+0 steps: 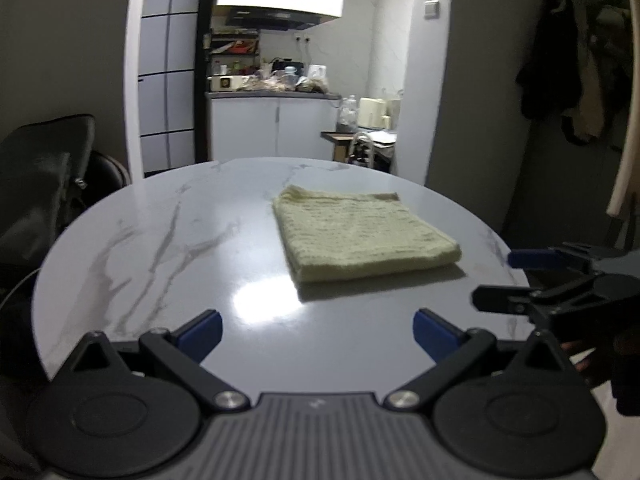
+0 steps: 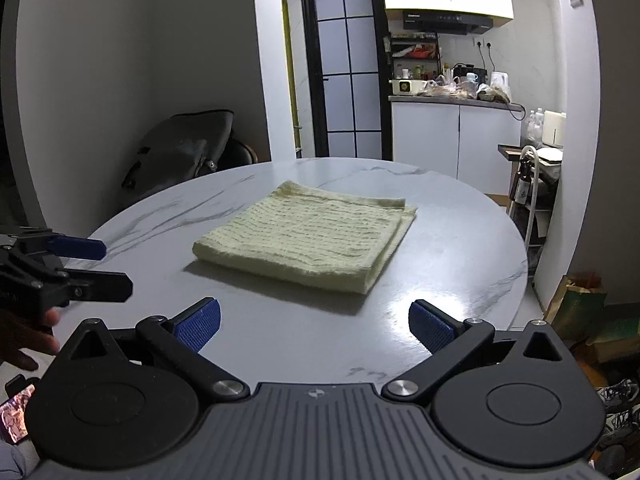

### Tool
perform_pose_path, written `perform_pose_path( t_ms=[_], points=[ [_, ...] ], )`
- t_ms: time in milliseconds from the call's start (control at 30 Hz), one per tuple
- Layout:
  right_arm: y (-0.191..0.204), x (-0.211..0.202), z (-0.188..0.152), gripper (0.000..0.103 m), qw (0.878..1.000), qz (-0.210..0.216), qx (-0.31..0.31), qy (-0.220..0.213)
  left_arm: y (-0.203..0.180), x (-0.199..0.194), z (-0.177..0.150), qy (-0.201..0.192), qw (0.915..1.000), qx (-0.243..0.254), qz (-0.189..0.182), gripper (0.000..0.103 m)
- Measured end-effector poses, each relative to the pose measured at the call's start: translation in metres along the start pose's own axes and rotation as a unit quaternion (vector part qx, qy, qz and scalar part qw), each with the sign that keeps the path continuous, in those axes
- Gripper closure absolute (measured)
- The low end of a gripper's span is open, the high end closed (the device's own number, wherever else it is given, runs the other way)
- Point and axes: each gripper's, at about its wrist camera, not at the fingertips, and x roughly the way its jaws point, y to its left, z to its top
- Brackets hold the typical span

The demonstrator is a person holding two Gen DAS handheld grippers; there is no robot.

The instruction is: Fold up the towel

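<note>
A pale yellow towel (image 1: pixel 362 232) lies folded into a flat square on the round marble table (image 1: pixel 168 240); it also shows in the right wrist view (image 2: pixel 308 240). My left gripper (image 1: pixel 318 332) is open and empty, hovering over the table's near edge, short of the towel. My right gripper (image 2: pixel 314 326) is open and empty too, near the front edge, with the towel just ahead. Each gripper appears in the other's view: the right one (image 1: pixel 504 280) at the right edge, the left one (image 2: pixel 108 268) at the left edge.
A dark bag on a chair (image 2: pixel 184 152) stands behind the table at the left. A kitchen counter (image 2: pixel 452 100) with clutter is at the back. A trolley with bottles (image 2: pixel 528 184) stands to the right of the table. A phone (image 2: pixel 16 416) shows at lower left.
</note>
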Motion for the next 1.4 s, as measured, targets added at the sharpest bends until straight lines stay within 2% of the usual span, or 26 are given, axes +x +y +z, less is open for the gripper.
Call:
perform_pose_path(
  t_ms=[100, 200, 367, 500, 700, 967, 1400],
  points=[
    [0.006, 0.005, 0.004, 0.0, 1.0, -0.001, -0.002, -0.001, -0.001, 0.008, 0.004, 0.013, 0.9996, 0.023, 0.003, 0.0],
    [0.009, 0.004, 0.007, 0.0, 1.0, -0.007, -0.007, -0.014, 0.001, 0.006, 0.011, 0.003, 0.9996, 0.026, 0.009, 0.0],
    [0.011, 0.006, 0.005, 0.0, 0.999, -0.023, -0.029, -0.009, 0.01, 0.003, 0.01, -0.008, 0.9998, -0.02, -0.001, 0.0],
    [0.01, 0.004, 0.004, 0.0, 0.999, -0.016, -0.034, 0.005, 0.005, 0.007, 0.0, 0.012, 0.9999, -0.01, -0.002, 0.0],
    [0.009, -0.001, 0.003, 0.0, 1.0, -0.005, -0.026, 0.002, -0.004, 0.01, -0.002, 0.02, 0.9998, 0.002, 0.0, 0.0],
    [0.012, -0.01, 0.0, 0.0, 1.0, 0.0, -0.029, -0.003, -0.007, 0.003, 0.0, 0.016, 0.9997, -0.004, 0.018, 0.0],
    [0.014, -0.014, 0.002, 0.0, 0.999, 0.011, -0.033, -0.007, -0.007, 0.0, 0.0, 0.016, 0.9997, -0.006, 0.019, 0.0]
  ],
)
